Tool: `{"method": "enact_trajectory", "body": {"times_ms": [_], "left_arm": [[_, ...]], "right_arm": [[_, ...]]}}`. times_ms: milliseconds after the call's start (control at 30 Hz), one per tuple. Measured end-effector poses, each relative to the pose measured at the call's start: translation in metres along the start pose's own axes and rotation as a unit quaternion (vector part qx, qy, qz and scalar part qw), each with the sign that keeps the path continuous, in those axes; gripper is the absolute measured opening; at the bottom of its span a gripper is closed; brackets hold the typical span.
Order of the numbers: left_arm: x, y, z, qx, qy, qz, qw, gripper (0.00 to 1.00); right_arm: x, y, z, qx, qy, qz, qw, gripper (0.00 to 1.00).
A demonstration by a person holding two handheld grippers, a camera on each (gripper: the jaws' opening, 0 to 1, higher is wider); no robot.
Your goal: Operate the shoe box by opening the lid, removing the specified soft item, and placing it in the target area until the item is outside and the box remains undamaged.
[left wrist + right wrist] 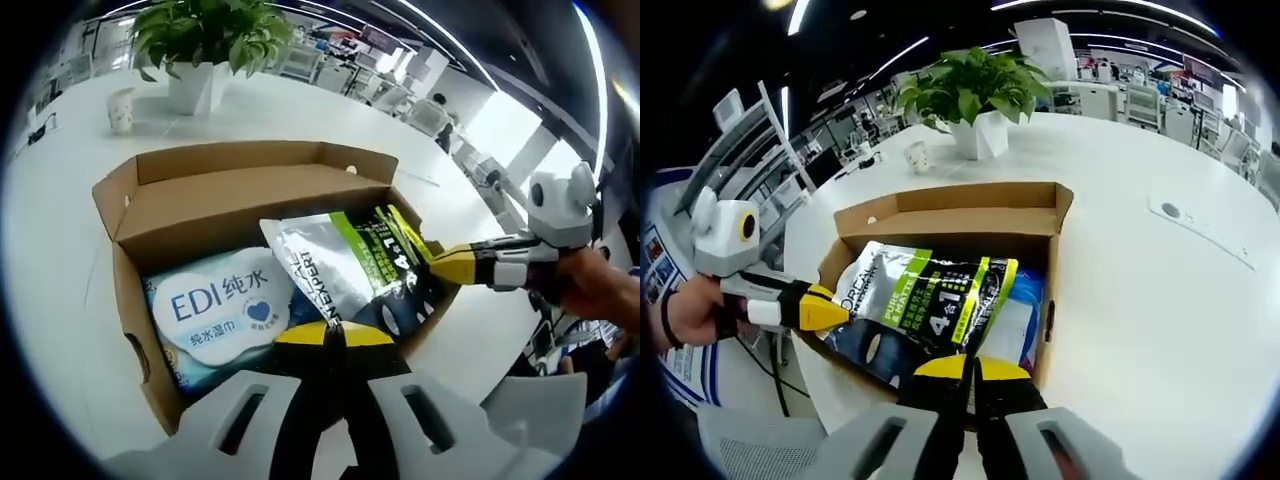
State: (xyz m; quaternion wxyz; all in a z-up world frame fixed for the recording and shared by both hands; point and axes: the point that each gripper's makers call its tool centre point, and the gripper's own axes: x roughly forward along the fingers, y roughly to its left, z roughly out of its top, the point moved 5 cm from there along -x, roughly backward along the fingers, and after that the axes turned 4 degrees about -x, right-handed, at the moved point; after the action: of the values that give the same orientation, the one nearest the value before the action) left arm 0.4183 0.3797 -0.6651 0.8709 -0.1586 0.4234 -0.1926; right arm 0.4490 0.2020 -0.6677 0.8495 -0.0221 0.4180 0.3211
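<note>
Pinching the bag in the open box

The right gripper [973, 365] is clamped on the green bag [925, 300] in the shoe box [960, 210]. The left gripper [335, 335] looks closed, at the box's 6 o'clock edge. A blue wipes pack [220, 310] lies at 9 o'clock.

shoe box [240, 200]: plain brown cardboard, matt, with raw cut edges.
litter bag [350, 265]: glossy printed plastic film, creased, catching light.
wipes pack [222, 305]: soft plastic wrap with a slight sheen, at 9 o'clock of the bag.
table [1140, 300]: smooth white surface, faintly reflective.
plant pot [980, 135]: smooth, white, at 12 o'clock.
paper cup [121, 108]: matt, white.
</note>
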Motion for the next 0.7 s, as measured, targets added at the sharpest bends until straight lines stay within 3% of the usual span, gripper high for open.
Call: {"method": "enact_trajectory", "body": {"times_ms": [400,700], "left_arm": [[0.005,-0.039,0.026,0.029,-0.011,-0.037,0.9988,0.02],[0.018,-0.074,0.037,0.065,-0.005,-0.063,0.9959,0.01]], "right_arm": [[-0.038,-0.024,0.007,0.022,-0.033,-0.028,0.9988,0.00],[-0.062,-0.046,-0.006,0.037,-0.039,-0.051,0.9973,0.00]]}}
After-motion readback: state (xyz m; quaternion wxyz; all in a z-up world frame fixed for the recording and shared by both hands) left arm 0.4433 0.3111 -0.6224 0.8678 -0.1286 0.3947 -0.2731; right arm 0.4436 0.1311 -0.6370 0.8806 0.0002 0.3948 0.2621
